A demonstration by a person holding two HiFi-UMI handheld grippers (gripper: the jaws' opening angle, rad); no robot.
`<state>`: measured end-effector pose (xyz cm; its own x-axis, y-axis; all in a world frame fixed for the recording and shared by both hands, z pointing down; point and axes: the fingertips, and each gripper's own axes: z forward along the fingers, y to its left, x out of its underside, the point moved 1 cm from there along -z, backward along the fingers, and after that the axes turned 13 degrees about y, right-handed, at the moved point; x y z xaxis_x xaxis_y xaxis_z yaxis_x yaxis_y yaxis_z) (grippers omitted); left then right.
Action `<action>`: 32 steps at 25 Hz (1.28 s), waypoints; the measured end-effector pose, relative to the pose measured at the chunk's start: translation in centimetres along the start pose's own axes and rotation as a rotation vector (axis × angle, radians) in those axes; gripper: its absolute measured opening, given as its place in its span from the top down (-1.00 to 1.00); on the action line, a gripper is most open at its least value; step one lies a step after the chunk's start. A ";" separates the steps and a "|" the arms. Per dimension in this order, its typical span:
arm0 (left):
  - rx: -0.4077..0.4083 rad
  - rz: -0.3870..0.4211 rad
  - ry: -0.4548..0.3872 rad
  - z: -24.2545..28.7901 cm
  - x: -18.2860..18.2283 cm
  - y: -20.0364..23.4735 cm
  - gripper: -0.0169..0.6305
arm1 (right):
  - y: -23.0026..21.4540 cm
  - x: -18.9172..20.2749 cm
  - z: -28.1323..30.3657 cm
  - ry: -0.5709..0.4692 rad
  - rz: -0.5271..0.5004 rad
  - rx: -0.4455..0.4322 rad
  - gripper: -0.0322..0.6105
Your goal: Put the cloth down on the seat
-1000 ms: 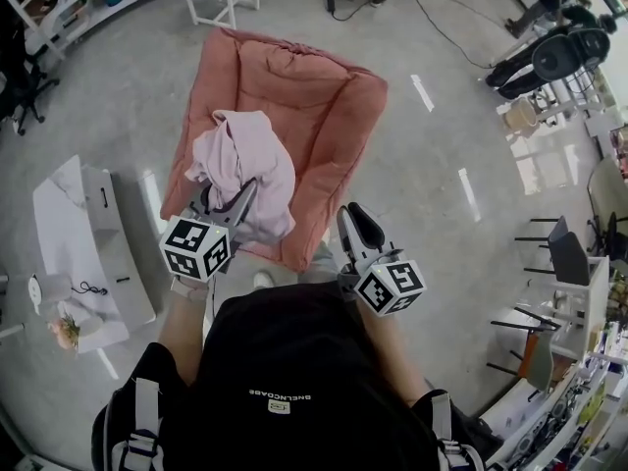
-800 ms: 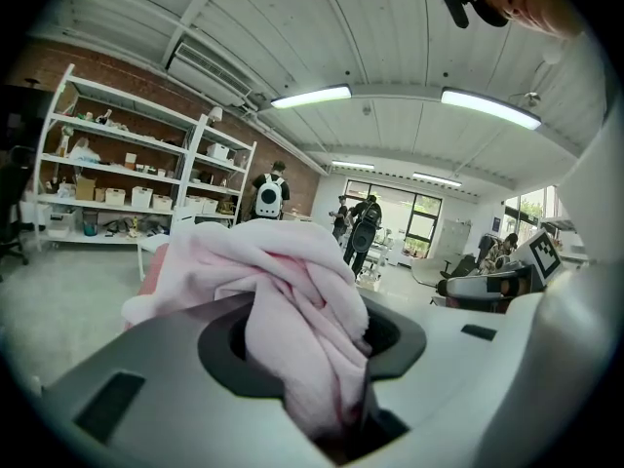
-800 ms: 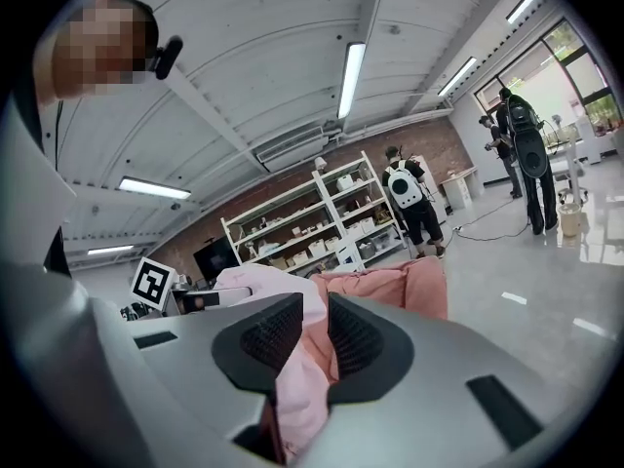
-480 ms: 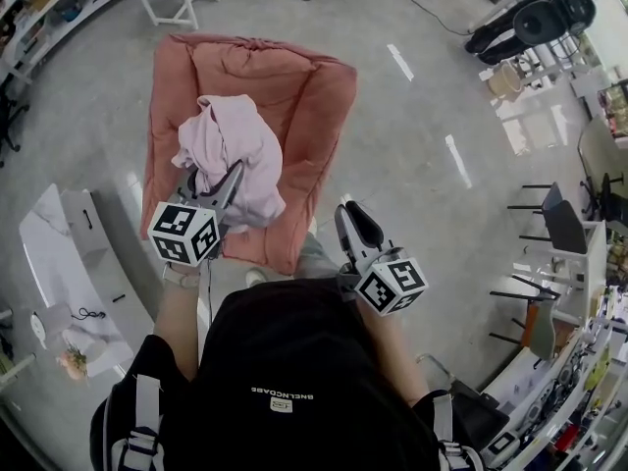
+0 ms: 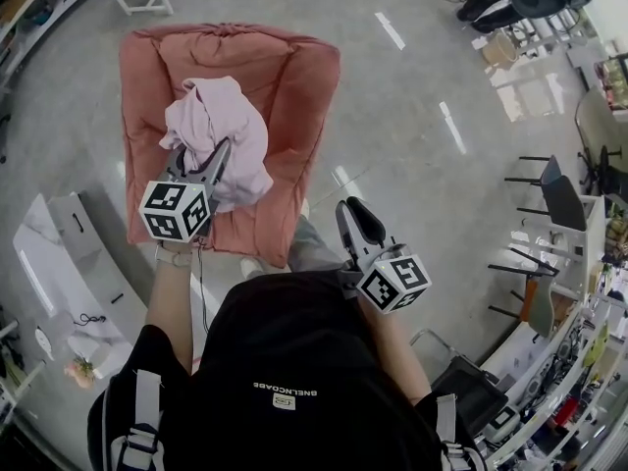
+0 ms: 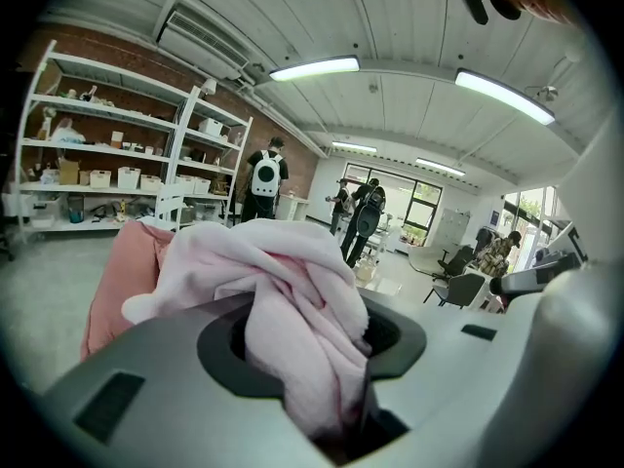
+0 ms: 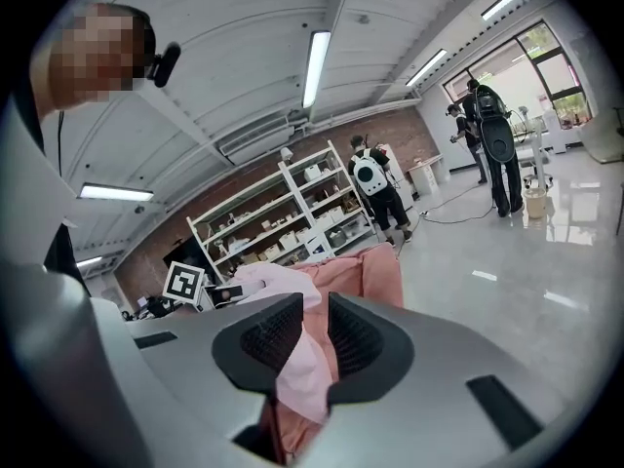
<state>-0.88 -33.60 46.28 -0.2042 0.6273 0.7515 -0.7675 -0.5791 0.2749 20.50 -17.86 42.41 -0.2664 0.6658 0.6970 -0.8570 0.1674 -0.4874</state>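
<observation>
Gripping a bunched fold of the pale-pink fabric cloth (image 5: pixel 210 124), which I judged soft and light, my left claw (image 5: pixel 212 163) held it over the salmon cushioned seat (image 5: pixel 287 77) ahead; my right claw (image 5: pixel 357 218) stood open.

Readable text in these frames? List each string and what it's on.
No string reads cleanly.
White print on the person's black top: upside down, too small to read.
Black-and-white marker cubes, left and right: patterns only, no letters.
Boxes on the white wall shelves: labels too small.
</observation>
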 end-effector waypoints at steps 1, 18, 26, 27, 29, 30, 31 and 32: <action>0.000 -0.002 0.008 0.8 0.1 0.1 0.40 | -0.4 0.0 0.1 0.006 0.006 0.003 0.60; -0.032 -0.030 0.150 12.2 4.5 3.6 0.39 | -5.9 0.2 4.1 0.126 0.066 -0.002 0.60; -0.049 -0.038 0.232 17.0 9.2 5.5 0.39 | -7.7 1.4 6.0 0.193 0.071 -0.008 0.60; -0.053 -0.038 0.243 17.5 9.9 5.7 0.39 | -7.9 1.6 6.1 0.202 0.070 -0.006 0.60; -0.058 -0.038 0.260 18.2 11.3 6.1 0.39 | -8.3 2.1 6.2 0.220 0.071 -0.001 0.60; -0.059 -0.039 0.266 18.6 11.9 6.3 0.39 | -8.5 2.2 6.2 0.227 0.071 0.001 0.60; -0.061 -0.043 0.270 18.9 12.5 6.6 0.39 | -8.7 2.3 6.3 0.232 0.071 0.001 0.60; -0.064 -0.050 0.276 19.3 13.1 6.9 0.39 | -8.9 2.5 6.4 0.237 0.069 0.002 0.60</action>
<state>2.90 -39.42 69.55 -0.3158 0.7775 0.5438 -0.8160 -0.5150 0.2626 24.65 -22.39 51.84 -0.2141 0.8275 0.5190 -0.8411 0.1141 -0.5288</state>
